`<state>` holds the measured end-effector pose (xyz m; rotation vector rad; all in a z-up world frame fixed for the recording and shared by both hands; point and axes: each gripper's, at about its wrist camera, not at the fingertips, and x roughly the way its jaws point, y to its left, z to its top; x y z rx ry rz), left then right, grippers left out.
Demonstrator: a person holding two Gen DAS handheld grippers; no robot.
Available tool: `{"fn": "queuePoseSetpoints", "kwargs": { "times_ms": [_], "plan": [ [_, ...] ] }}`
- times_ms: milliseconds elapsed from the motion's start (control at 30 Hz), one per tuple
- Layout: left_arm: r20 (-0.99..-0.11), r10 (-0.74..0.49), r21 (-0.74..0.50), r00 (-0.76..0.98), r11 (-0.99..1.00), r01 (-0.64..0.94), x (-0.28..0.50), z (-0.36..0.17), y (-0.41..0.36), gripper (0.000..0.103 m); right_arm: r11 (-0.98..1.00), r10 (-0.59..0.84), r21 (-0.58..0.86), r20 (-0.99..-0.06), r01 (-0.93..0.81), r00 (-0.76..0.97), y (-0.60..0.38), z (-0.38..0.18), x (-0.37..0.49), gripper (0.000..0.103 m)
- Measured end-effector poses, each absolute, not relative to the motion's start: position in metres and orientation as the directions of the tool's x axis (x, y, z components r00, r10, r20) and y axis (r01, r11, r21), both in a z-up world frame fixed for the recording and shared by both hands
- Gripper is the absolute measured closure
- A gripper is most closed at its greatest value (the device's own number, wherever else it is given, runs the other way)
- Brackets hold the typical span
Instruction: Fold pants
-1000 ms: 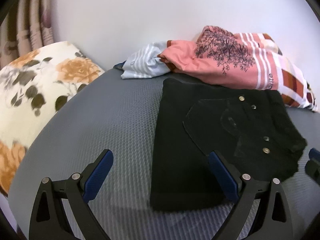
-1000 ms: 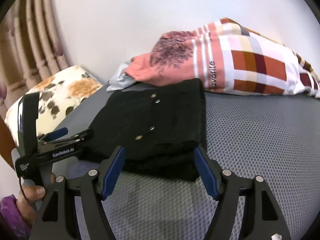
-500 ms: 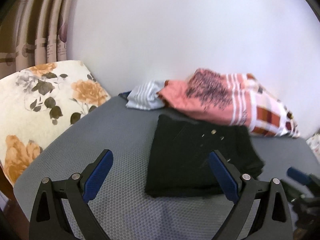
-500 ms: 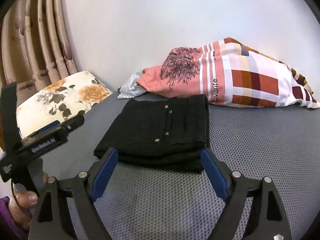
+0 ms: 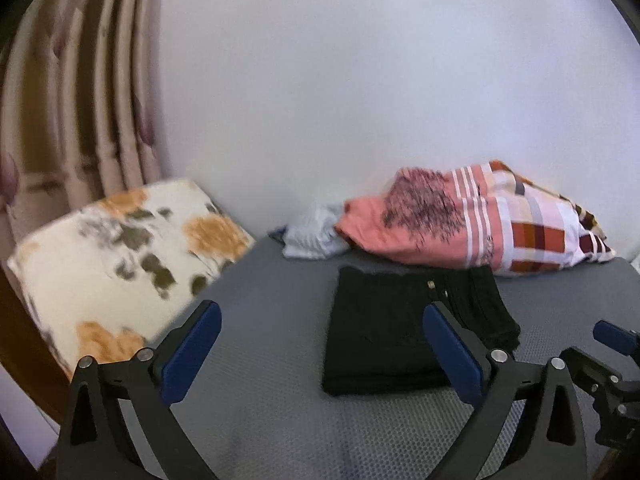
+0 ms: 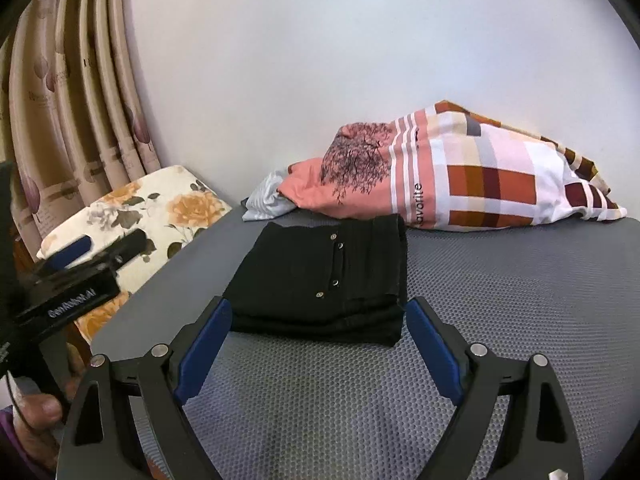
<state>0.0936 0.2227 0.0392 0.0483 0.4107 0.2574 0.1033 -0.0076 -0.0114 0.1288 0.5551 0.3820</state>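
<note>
The black pants [image 6: 324, 280] lie folded into a compact stack on the grey mesh surface [image 6: 500, 300], metal snaps facing up. They also show in the left wrist view [image 5: 384, 332]. My right gripper [image 6: 316, 348] is open and empty, just in front of the stack and apart from it. My left gripper [image 5: 320, 352] is open and empty, back from the stack's near left corner. The left gripper body shows at the left edge of the right wrist view [image 6: 72, 276].
A pile of clothes lies behind the pants by the white wall: a pink printed shirt [image 6: 352, 176], a checked cloth [image 6: 492, 180] and a striped pale garment [image 6: 268, 196]. A floral cushion [image 6: 136, 220] sits at the left, curtains [image 6: 68, 100] behind it.
Both grippers have pulled back and up from the folded pants, which now look smaller and farther off. Both stay open. The pants have not moved.
</note>
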Motion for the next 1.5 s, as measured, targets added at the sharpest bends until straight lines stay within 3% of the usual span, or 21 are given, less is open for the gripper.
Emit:
{"fn": "queuePoseSetpoints", "kwargs": {
  "times_ms": [133,367,633,900,1033,1267,1500],
  "plan": [
    [-0.311,0.279,0.091,0.908,0.96,-0.264,0.07,0.063,0.218,0.0,0.921,0.388,0.223,-0.47,-0.319,0.793,-0.015,-0.002,0.093,0.015],
    [-0.291,0.225,0.013,0.93,0.973,-0.231,0.051,0.098,0.22,0.0,0.92,0.389,0.225,-0.438,-0.32,0.81,-0.026,0.012,0.079,0.014],
    [-0.205,0.34,0.038,0.918,0.94,-0.34,0.034,0.108,0.2,0.0,0.922,0.381,0.227,-0.398,-0.313,0.835,-0.038,0.029,0.068,0.011],
    [-0.241,0.261,0.095,0.935,0.965,-0.245,0.027,0.104,0.18,0.0,0.925,0.379,0.193,-0.394,-0.328,0.837,-0.036,0.035,0.056,0.009],
    [-0.317,0.18,0.012,0.931,0.982,-0.186,0.028,0.101,0.184,0.0,0.926,0.376,0.185,-0.4,-0.328,0.836,-0.036,0.034,0.053,0.008],
    [-0.4,0.173,-0.066,0.9,0.974,-0.216,0.036,0.086,0.197,0.0,0.928,0.372,0.176,-0.415,-0.328,0.83,-0.036,0.032,0.05,0.008],
    [-0.431,0.2,-0.031,0.88,0.971,-0.235,0.042,0.068,0.199,0.0,0.928,0.373,0.17,-0.435,-0.332,0.82,-0.031,0.027,0.049,0.007]
  ]
}}
